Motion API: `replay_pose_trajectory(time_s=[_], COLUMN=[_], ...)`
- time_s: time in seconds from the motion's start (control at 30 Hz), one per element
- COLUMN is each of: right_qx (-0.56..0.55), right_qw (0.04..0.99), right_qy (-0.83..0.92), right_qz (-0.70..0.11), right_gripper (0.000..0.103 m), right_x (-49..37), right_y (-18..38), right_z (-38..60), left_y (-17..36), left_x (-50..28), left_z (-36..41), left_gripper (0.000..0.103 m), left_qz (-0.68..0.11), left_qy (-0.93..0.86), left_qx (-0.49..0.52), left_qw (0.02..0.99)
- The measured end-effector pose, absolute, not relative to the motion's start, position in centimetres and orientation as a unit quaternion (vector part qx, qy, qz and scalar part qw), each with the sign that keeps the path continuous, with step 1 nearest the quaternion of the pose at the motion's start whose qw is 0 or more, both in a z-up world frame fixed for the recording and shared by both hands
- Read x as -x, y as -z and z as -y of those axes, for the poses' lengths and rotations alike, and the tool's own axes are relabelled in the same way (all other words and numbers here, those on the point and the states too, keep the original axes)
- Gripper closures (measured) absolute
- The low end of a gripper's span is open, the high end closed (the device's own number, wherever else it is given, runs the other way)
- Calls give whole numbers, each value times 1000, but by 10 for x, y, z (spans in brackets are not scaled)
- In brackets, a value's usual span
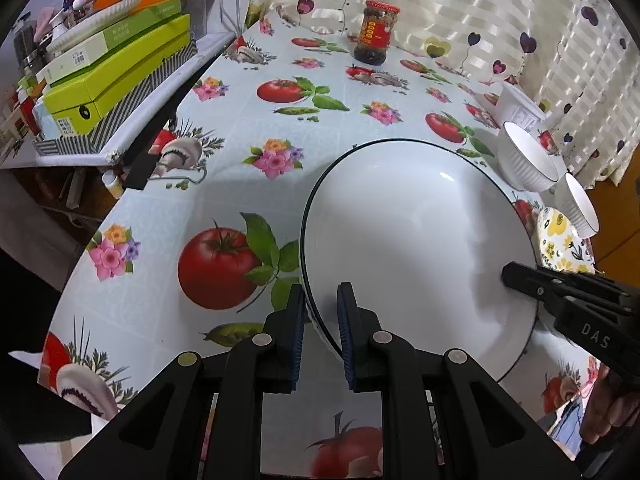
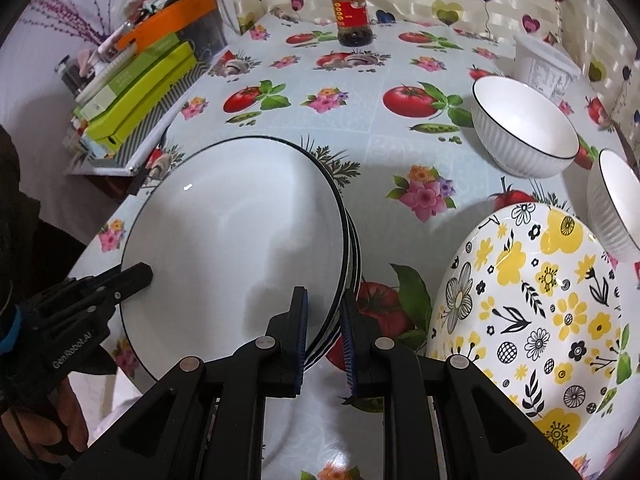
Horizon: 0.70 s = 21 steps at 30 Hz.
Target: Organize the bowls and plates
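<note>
A white plate with a thin black rim (image 1: 408, 240) (image 2: 232, 232) is held from both sides. My left gripper (image 1: 322, 292) is shut on its left rim, and in the right wrist view its tip, the left gripper (image 2: 140, 274), lies on that edge. My right gripper (image 2: 324, 296) is shut on the right rim, where several stacked rims (image 2: 354, 248) show under the top plate. In the left wrist view the right gripper (image 1: 516, 274) shows at the plate's right edge. Whether the plates rest on the tablecloth (image 1: 240, 128) I cannot tell.
A yellow-flowered plate (image 2: 532, 320) (image 1: 560, 244) lies to the right. Behind it stand two white ribbed bowls (image 2: 524, 136) (image 2: 616, 204) and a white tub (image 2: 544, 66). A sauce jar (image 1: 376, 32) stands at the back by the curtain. Green boxes (image 1: 112, 76) fill a shelf on the left.
</note>
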State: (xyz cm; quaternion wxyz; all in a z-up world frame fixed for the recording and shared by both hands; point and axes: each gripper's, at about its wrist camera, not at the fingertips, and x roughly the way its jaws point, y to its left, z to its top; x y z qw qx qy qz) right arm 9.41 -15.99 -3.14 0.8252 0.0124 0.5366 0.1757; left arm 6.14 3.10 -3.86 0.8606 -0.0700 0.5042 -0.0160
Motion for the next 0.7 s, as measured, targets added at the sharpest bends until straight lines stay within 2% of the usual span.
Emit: replay_pose_trajectory(time_s=[0.47, 0.7], right_qx=[18, 9], right_qw=[840, 842], right_qy=[-163, -178], right_qz=[-518, -509], right_gripper=[86, 83], right_x=[-95, -94], right_y=[37, 38], right_z=[159, 164], left_y=[39, 36], left_x=[-59, -57], left_z=[-30, -38], left_gripper=[86, 86], left_qz=[-492, -473], left_qy=[8, 22], left_qx=[69, 98], left_qw=[868, 875])
